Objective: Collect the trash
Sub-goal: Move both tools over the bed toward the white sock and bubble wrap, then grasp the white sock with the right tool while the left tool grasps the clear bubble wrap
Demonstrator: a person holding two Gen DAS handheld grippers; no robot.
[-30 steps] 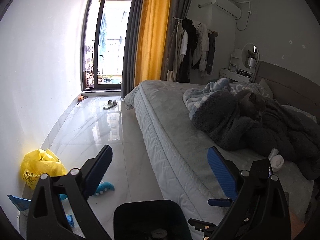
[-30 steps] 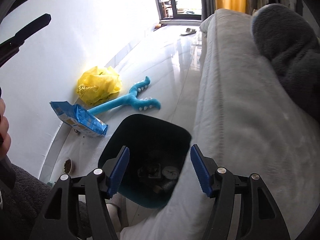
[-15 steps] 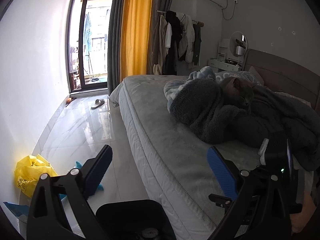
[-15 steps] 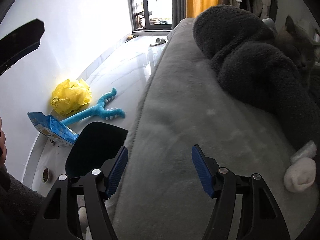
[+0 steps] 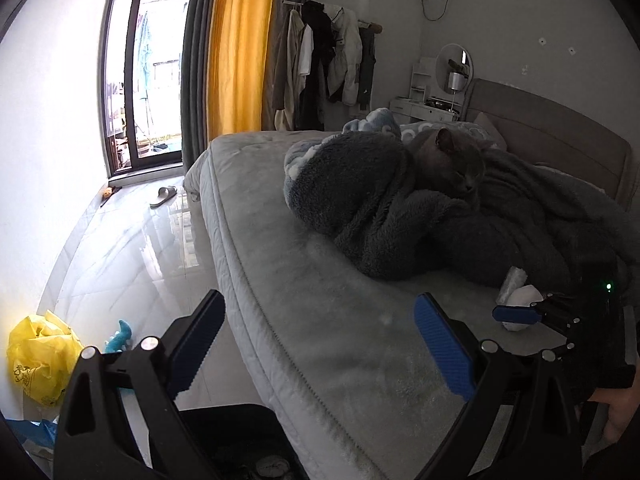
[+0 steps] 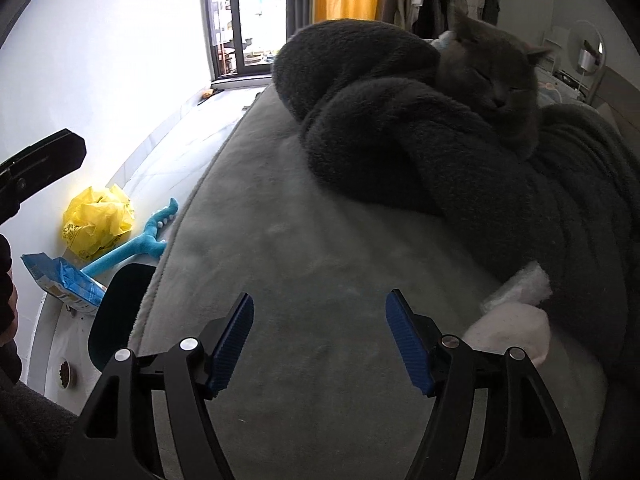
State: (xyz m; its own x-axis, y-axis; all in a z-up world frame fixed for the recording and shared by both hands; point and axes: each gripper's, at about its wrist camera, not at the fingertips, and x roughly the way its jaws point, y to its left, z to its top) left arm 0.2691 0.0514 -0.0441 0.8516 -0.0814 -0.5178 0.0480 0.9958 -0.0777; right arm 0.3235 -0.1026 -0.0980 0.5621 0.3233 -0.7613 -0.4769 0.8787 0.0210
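Observation:
Two white crumpled paper wads [image 6: 512, 320] lie on the grey bed against the dark blanket, just right of my right gripper [image 6: 320, 300]. Its jaws are opening, with only bedcover between them. In the left wrist view the same wads [image 5: 520, 300] sit beside one blue right finger [image 5: 516, 314]. My left gripper [image 5: 320, 312] stands open and empty over the bed edge. The black trash bin [image 6: 116, 312] stands on the floor beside the bed, and its rim [image 5: 240, 412] shows below my left gripper. A yellow plastic bag [image 6: 98, 224] and a blue snack packet [image 6: 64, 284] lie by the wall.
A grey cat [image 6: 492, 80] sleeps on the dark fleece blanket [image 6: 380, 128] on the bed. A blue toy [image 6: 136, 240] and a small food bowl [image 6: 64, 372] are on the glossy floor. A slipper [image 5: 164, 196] lies near the balcony door.
Both views have swung from the floor and bin toward the bed. The white wads have come close to my right gripper, whose jaws stand slightly wider.

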